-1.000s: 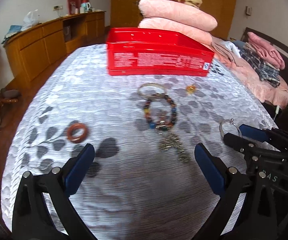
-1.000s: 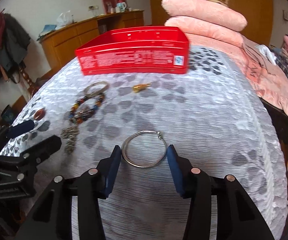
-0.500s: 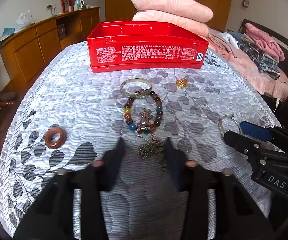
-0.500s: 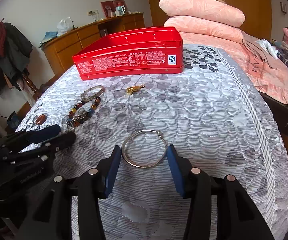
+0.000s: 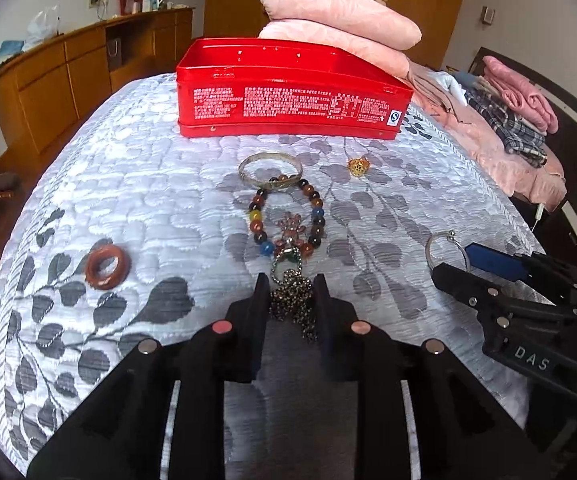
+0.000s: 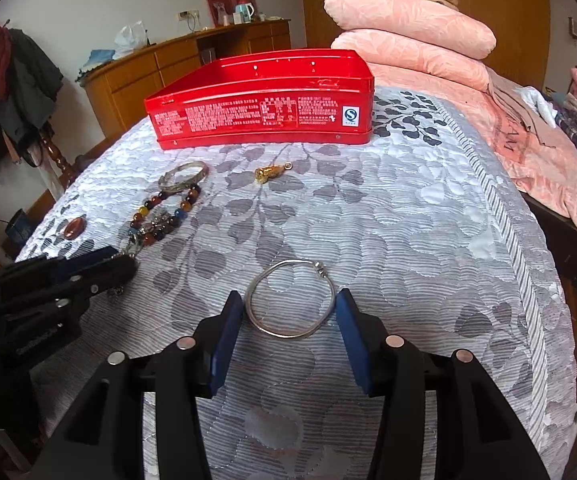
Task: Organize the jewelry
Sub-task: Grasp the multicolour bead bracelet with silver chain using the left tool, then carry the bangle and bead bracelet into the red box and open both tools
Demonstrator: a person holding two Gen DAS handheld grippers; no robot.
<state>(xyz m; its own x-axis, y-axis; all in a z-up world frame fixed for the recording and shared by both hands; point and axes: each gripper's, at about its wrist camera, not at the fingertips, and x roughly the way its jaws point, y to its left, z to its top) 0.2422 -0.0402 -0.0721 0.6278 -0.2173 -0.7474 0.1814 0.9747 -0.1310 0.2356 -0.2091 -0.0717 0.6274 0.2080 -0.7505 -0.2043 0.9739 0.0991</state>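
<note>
An open red tin (image 5: pixel 288 92) stands at the far side of the quilted bed. In front of it lie a silver bangle (image 5: pixel 269 169), a multicoloured bead bracelet (image 5: pixel 288 216), a gold charm (image 5: pixel 358 167) and a brown ring (image 5: pixel 106 266). My left gripper (image 5: pixel 287 294) has closed in around the bunched dark chain necklace (image 5: pixel 292 300), jaws close on each side. My right gripper (image 6: pixel 290 316) straddles a thin silver hoop bracelet (image 6: pixel 290 300), its blue pads (image 6: pixel 228 336) just outside the hoop. The hoop lies flat on the quilt.
Folded pink blankets (image 5: pixel 340 28) are stacked behind the tin. Wooden cabinets (image 5: pixel 68 76) line the left wall. Clothes lie on the bed's right side (image 5: pixel 520 120). The quilt drops off at the right edge (image 6: pixel 528 240).
My left gripper narrowed from wide open and moved forward onto the chain necklace. My right gripper stayed around the silver hoop.
</note>
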